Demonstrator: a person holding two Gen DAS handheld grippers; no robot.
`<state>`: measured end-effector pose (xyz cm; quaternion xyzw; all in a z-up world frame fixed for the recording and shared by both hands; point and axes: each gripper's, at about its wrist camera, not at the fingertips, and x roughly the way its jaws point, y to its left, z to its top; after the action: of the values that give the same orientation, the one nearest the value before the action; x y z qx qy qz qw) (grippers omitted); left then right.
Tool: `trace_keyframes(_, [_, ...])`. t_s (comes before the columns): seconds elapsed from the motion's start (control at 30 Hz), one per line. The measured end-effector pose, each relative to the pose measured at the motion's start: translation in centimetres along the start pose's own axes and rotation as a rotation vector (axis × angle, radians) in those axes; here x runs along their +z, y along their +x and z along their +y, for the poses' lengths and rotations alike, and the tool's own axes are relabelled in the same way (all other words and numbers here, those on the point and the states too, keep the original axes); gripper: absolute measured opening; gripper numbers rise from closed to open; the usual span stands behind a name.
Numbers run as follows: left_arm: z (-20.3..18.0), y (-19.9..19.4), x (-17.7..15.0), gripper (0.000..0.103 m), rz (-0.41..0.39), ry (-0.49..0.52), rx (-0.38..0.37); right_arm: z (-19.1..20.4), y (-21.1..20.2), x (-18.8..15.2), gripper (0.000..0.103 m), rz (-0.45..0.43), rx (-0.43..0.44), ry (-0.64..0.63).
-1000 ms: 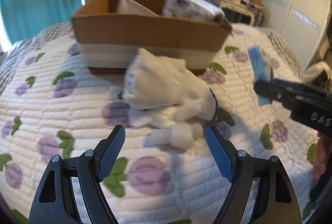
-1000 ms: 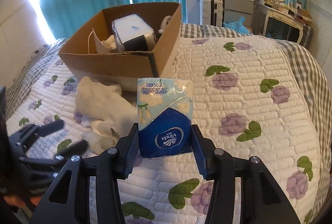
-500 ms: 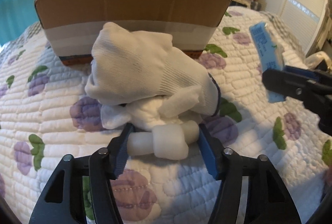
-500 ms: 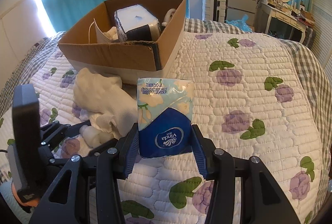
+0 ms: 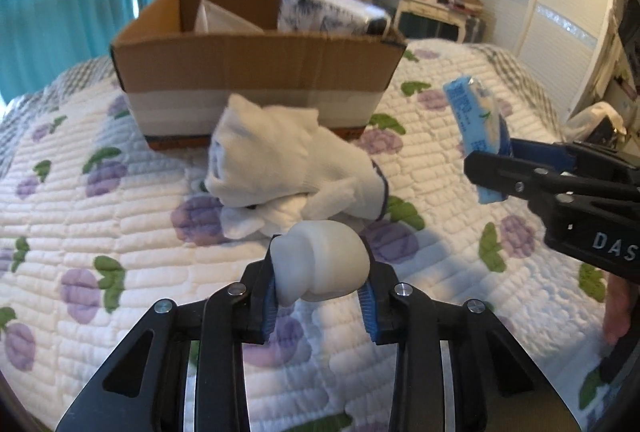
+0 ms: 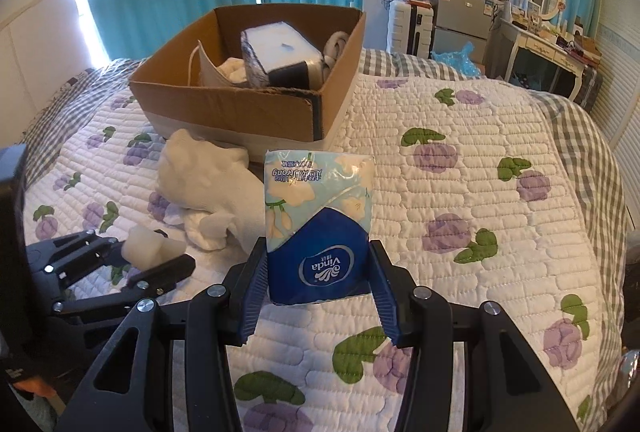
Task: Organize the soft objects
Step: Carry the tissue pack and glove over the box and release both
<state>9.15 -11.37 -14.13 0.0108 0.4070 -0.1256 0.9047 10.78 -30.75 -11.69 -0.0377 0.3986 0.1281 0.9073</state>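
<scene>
Quilt [image 6: 460, 167] covers bed; dresser [image 6: 548, 47] probably behind.

A quilted bed [image 6: 460, 159] carries a cardboard box [image 6: 240, 107] and, touching its front, crumpled white socks [image 5: 292, 159]

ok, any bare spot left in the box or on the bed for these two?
Bare quilt right of the cardboard box is the widest patch. Inside, only the near left corner looks open. Crowded: the white gloves fill the quilt in front of the box.
</scene>
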Motion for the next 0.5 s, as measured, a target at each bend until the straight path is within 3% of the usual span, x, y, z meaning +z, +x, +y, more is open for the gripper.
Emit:
trace_keyframes(0.2, [-0.3,-4.1,1.6,0.032,-0.075,0.012,0.007,0.8,-3.0,0.9,0.047,-0.048,-0.006,-0.022])
trace_keyframes(0.5, [1.0,-9.8,7.7,0.032,-0.214,0.034,0.031,2.2,-8.4,5.0,0.047,-0.146,-0.018,-0.073])
